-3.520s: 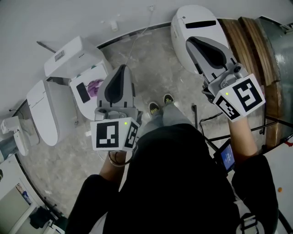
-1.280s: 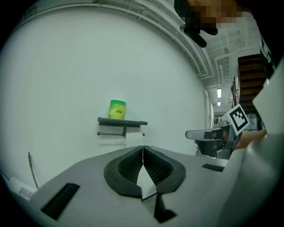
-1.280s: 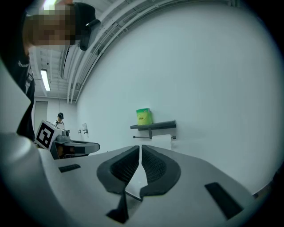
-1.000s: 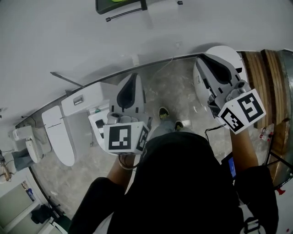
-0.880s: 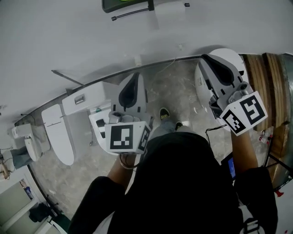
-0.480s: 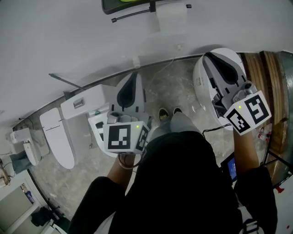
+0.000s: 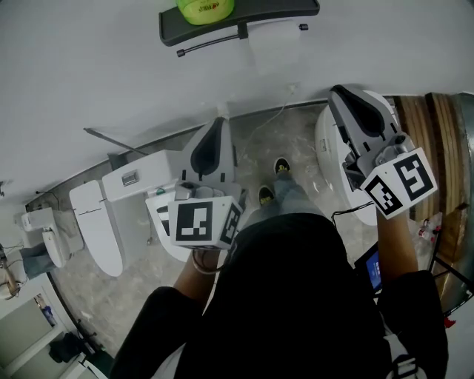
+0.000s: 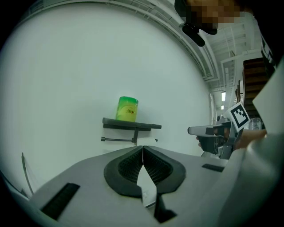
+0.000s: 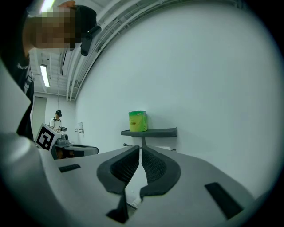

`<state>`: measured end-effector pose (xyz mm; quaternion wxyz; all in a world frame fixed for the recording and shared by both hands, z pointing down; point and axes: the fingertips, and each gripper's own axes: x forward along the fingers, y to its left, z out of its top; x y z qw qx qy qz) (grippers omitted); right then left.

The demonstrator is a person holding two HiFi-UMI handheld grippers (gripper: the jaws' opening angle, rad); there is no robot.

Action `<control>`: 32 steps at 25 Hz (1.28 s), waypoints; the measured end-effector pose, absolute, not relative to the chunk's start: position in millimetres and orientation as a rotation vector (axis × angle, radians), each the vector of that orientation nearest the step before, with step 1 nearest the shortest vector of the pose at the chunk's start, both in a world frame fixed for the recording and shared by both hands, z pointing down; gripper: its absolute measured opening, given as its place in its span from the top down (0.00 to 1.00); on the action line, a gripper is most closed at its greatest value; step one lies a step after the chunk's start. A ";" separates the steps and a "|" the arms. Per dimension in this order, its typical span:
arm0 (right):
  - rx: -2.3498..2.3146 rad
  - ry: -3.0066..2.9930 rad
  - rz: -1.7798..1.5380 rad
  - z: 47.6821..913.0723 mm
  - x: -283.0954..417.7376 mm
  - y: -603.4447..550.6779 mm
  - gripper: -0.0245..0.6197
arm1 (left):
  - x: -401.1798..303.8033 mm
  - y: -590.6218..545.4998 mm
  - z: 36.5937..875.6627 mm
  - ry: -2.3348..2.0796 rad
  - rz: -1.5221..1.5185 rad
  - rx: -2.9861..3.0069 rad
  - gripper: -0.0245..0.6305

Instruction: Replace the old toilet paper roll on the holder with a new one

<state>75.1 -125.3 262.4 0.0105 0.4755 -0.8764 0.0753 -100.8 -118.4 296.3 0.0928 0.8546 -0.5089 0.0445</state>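
Note:
A dark wall shelf hangs on the white wall ahead, with a green-wrapped new roll standing on it. Below the shelf runs a thin holder bar, and a white paper roll hangs at its right end. My left gripper and right gripper are both held out towards the wall, well short of the shelf. Both are shut with nothing between the pads. In the left gripper view the green roll stands above the closed jaws. The right gripper view shows the green roll and the shelf ahead.
White toilets stand on the marble floor: one with its tank at the left, one under my right gripper. Wooden planks lie at the right. A cable trails along the wall base. A person stands far off.
The shelf with the green roll has come further into the head view at the top. Both grippers have drifted towards the wall, still shut.

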 end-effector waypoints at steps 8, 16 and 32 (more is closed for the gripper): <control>1.438 -2.749 0.150 266.0 100.4 -169.9 0.92 | -71.6 -160.7 286.9 -1.551 0.150 2.553 0.93; 1.365 -2.745 0.046 271.5 118.4 -206.8 0.92 | -53.7 -195.6 290.7 -1.592 0.174 2.544 0.93; 1.145 -2.525 -0.287 280.9 106.6 -233.0 0.92 | -44.4 -228.0 291.8 -1.595 0.164 2.550 0.93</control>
